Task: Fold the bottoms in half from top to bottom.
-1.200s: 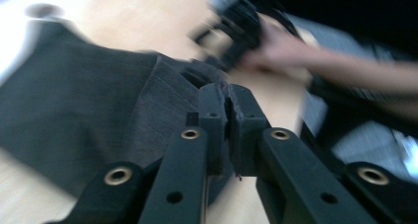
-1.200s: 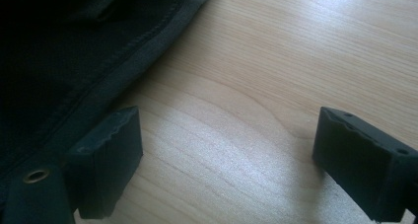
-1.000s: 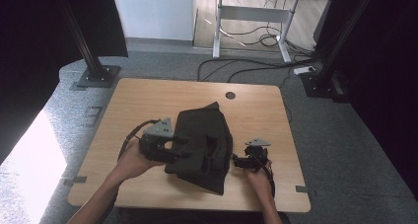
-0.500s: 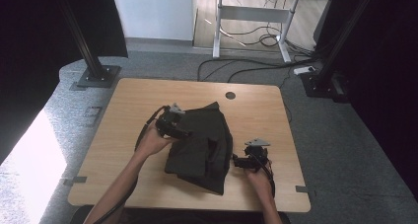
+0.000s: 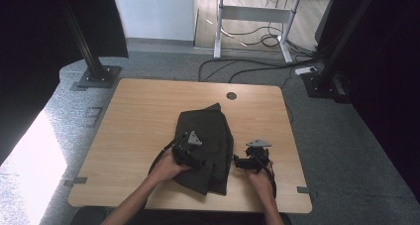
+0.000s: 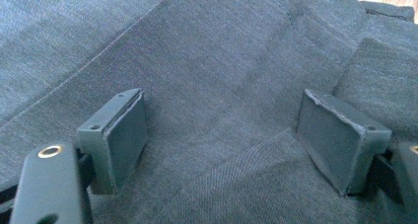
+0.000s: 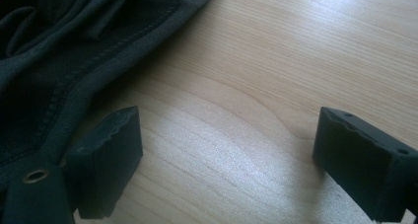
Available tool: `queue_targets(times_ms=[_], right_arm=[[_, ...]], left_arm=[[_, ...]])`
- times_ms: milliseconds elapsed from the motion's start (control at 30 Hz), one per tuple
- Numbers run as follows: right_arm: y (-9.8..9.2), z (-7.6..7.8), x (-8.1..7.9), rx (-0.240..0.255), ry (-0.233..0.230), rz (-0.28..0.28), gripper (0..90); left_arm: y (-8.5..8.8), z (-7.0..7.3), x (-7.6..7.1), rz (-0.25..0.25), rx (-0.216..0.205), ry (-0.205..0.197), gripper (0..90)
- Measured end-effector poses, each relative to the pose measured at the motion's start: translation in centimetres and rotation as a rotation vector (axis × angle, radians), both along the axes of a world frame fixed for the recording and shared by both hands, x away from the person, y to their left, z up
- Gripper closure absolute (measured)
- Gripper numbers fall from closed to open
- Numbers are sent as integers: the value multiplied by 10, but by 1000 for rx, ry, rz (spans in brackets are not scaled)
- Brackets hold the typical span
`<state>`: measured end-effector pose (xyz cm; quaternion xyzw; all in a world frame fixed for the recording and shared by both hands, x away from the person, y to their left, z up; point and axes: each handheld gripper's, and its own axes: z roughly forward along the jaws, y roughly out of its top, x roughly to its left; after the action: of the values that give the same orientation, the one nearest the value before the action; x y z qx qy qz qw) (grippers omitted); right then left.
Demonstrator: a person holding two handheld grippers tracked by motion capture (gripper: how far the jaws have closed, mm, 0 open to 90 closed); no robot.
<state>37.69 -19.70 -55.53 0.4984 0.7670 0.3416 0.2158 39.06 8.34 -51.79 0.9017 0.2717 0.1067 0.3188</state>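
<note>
The dark grey folded cloth garment (image 5: 207,148) lies on the light wooden tabletop (image 5: 133,121), toward the near edge and a little right of the middle, its long side running away from the person. The left tongs (image 5: 194,158) sit over its near-left part, and the left gripper view adds what the high view cannot: the two pads (image 6: 123,135) stand wide apart just above the weave, a raised fold of the cloth (image 6: 236,110) between them but not pinched. The right tongs (image 5: 243,161) rest just beside the garment's right edge; the right gripper view shows them gaping over bare wood (image 7: 256,86), the stitched hem (image 7: 98,51) near the left pad (touching or not, I cannot tell).

A second ago the left hand was at the garment's left edge, then up by its far corner; now it has come down onto the near part, and its tongs have just been opening. The right hand has stayed put.
</note>
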Motion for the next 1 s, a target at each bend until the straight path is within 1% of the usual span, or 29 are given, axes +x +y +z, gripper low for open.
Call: queue_targets(times_ms=[67,133,233,267,367,467,533,567,633,700,733,800,867,900,933,1000], right_arm=[[0,0,0,0,0,0,110],[0,0,0,0,0,0,110],[0,0,0,0,0,1,110],[0,0,0,0,0,1,110],[0,0,0,0,0,1,110],[0,0,0,2,-1,3,114],[-1,0,0,4,-2,8,126],[-1,1,0,5,0,10,135],[-3,3,-1,6,19,12,137],[-7,5,-3,14,14,12,137],[-8,6,-5,13,11,11,135],[-13,8,-8,0,7,14,134],[-18,10,-12,-13,-2,8,134],[-21,10,-13,-14,-6,9,134],[-24,10,-15,-9,-8,9,134],[-29,9,-18,-3,-7,9,134]], left_arm=[[1,2,-1,-4,-6,-7,195],[3,9,-1,-12,-15,-22,193],[9,25,1,-22,-56,-28,168],[11,30,3,-24,-58,-39,156],[20,46,11,-17,-44,-77,147],[29,57,21,7,-53,-82,144],[35,62,28,24,-42,-98,136],[39,64,33,39,-30,-113,127],[46,66,40,53,-29,-117,115],[56,64,42,78,-24,-134,102],[62,62,42,90,-14,-144,97],[75,53,39,125,21,-159,74],[93,39,35,161,48,-161,38],[102,32,33,186,47,-149,25],[112,25,30,209,34,-129,16],[130,12,25,257,1,-106,3]])
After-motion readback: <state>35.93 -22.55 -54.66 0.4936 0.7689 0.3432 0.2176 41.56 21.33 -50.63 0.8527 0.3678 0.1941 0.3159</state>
